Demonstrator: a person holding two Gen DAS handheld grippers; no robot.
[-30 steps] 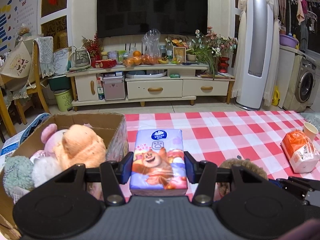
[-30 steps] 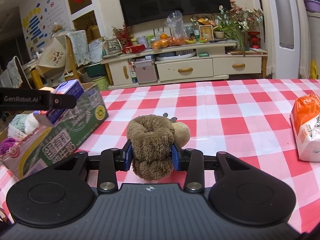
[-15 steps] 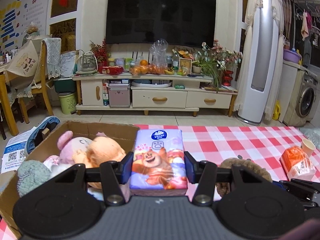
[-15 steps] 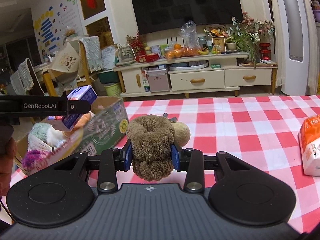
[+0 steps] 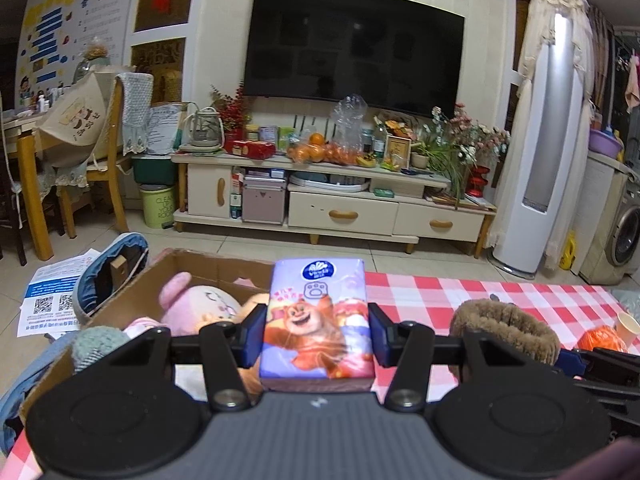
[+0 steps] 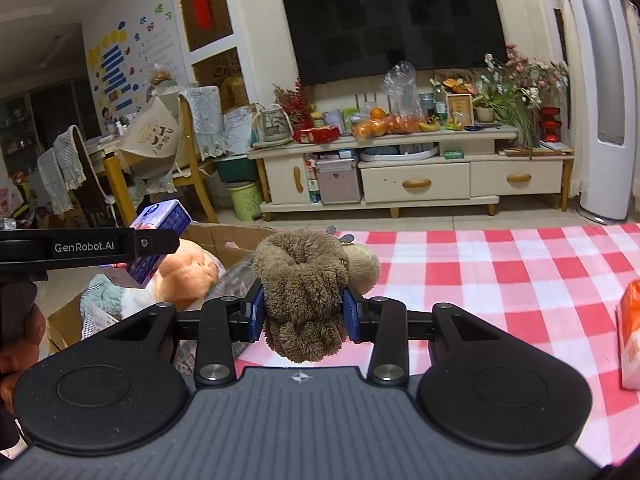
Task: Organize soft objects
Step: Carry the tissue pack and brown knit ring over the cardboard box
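With several plush toys [image 5: 200, 304] already in the cardboard box [image 5: 208, 266], the left gripper [image 5: 316, 332] clamps a tissue pack [image 5: 318, 320] near the box, the right gripper [image 6: 302, 310] clamps a brown plush [image 6: 302, 276], and an orange pack [image 6: 630, 340] remains on the checkered table [image 6: 500, 272].

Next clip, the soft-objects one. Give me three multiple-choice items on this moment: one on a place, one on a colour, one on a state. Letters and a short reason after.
1. Where is the pink plush doll?
A. on the TV stand
B. in the cardboard box
C. on the floor

2. What colours is the tablecloth?
A. red and white
B. blue and white
C. plain green

3. What is the right gripper doing?
A. open, empty
B. clamped on a paper cup
C. clamped on the brown plush toy

Answers: 1 B, the doll lies inside the box walls. 2 A, red-and-white checks. 3 C, both pads press the brown fur.
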